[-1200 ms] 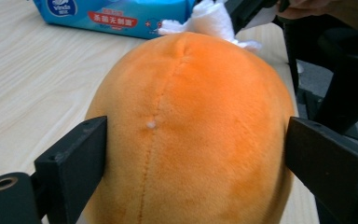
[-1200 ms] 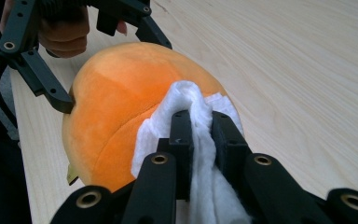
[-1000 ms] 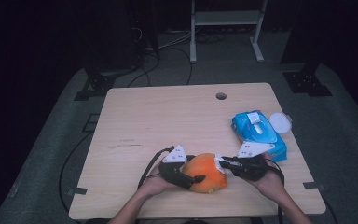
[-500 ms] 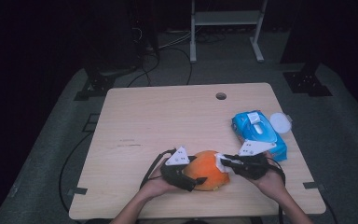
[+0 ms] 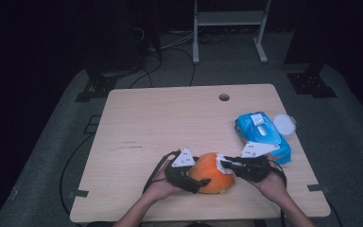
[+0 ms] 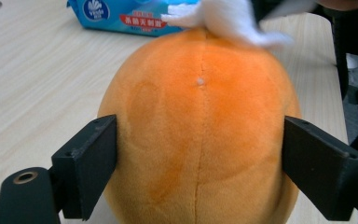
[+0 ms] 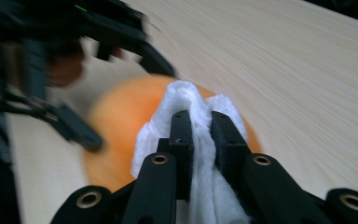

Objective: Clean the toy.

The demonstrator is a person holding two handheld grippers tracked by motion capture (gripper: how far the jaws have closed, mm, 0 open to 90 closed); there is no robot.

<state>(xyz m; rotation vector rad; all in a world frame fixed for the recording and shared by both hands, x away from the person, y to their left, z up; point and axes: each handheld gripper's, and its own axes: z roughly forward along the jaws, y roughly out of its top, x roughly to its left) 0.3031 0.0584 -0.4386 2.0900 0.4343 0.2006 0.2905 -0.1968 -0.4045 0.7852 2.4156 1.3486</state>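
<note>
Left gripper (image 6: 200, 158) jaws spread wide, clamping orange plush ball (image 6: 200, 140) between pads. Right gripper (image 7: 200, 126) jaws pinched on white wipe (image 7: 186, 112), fingertips pressed against ball's top.

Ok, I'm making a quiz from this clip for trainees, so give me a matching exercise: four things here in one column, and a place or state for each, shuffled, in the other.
Things:
1. orange plush toy
2. white wipe
3. blue wipes pack
4. round white lid

States:
A. lying on the table beside the pack, near the right edge
B. pinched in the right gripper
C. lying flat on the table, right of centre
D. clamped between the left gripper's jaws

Pairs: 1-D, 2-B, 3-C, 4-A
</note>
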